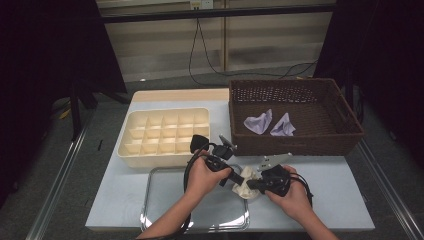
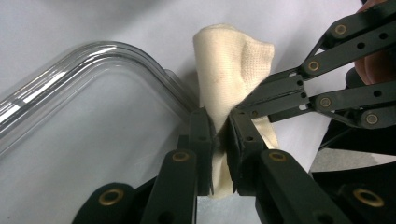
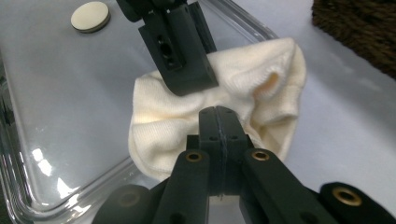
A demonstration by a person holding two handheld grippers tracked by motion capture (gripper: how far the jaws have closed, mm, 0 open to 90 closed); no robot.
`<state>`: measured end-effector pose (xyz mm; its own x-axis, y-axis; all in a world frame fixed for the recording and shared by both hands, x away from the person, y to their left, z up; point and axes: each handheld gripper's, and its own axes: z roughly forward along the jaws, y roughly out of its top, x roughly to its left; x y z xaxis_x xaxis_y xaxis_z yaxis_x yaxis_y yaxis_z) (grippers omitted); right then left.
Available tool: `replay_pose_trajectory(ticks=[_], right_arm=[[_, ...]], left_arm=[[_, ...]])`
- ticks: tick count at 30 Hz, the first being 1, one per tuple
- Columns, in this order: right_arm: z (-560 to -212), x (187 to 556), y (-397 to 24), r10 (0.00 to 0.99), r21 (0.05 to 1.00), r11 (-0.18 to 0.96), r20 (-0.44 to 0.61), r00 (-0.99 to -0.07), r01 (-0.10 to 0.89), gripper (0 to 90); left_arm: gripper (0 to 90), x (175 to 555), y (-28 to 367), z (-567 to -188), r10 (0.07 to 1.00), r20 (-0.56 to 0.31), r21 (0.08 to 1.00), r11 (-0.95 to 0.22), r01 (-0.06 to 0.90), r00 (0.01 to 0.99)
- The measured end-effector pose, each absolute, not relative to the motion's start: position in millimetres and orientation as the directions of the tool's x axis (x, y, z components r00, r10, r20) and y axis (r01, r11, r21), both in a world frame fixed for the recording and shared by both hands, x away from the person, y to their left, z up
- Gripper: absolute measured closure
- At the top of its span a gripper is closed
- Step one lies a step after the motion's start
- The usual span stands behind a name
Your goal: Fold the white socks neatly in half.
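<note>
A cream sock (image 1: 246, 182) lies crumpled at the right rim of a clear tray (image 1: 160, 200), partly on the table. My left gripper (image 2: 222, 130) is shut on a fold of the sock (image 2: 229, 60), its pads pressing the cloth from both sides. My right gripper (image 3: 218, 119) is shut on the near edge of the sock (image 3: 261, 79). In the high view the left gripper (image 1: 235, 181) and right gripper (image 1: 251, 185) meet tip to tip over the sock. The left gripper's fingers (image 3: 187, 70) rest on the sock's far side in the right gripper view.
A cream divided box (image 1: 125, 150) stands behind the tray. A brown wicker basket (image 1: 300, 142) at the back right holds two lilac cloths (image 1: 258, 122) (image 1: 283, 126). A small round disc (image 3: 90, 16) lies in the tray (image 3: 46, 116).
</note>
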<state>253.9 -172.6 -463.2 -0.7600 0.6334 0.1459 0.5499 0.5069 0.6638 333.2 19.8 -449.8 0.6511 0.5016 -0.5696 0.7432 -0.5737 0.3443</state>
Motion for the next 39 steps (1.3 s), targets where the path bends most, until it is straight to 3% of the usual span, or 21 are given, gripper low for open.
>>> replay_pose_trajectory(ticks=[13, 14, 23, 33, 39], right_arm=[[-462, 253, -176, 0.643, 0.666, 0.526, 0.096, -0.76, 0.529, 90.0], [-463, 254, -175, 0.639, 0.666, 0.53, 0.095, -0.764, 0.526, 90.0], [-463, 252, -170, 0.633, 0.655, 0.56, 0.057, -0.772, 0.508, 90.0], [-457, 251, -176, 0.634, 0.652, 0.551, 0.079, -0.769, 0.521, 87.2], [-452, 248, -188, 0.642, 0.643, 0.559, 0.065, -0.764, 0.524, 90.0]], left_arm=[[81.4, 333, 16, -437, 0.485, -0.565, 0.372, -0.573, 0.73, 0.668], [81.2, 333, 17, -436, 0.465, -0.542, 0.369, -0.616, 0.696, 0.7], [80.4, 327, 9, -434, 0.448, -0.527, 0.38, -0.636, 0.671, 0.723], [81.0, 328, 6, -438, 0.473, -0.53, 0.364, -0.623, 0.693, 0.704], [81.1, 329, 8, -440, 0.479, -0.53, 0.371, -0.611, 0.699, 0.7]])
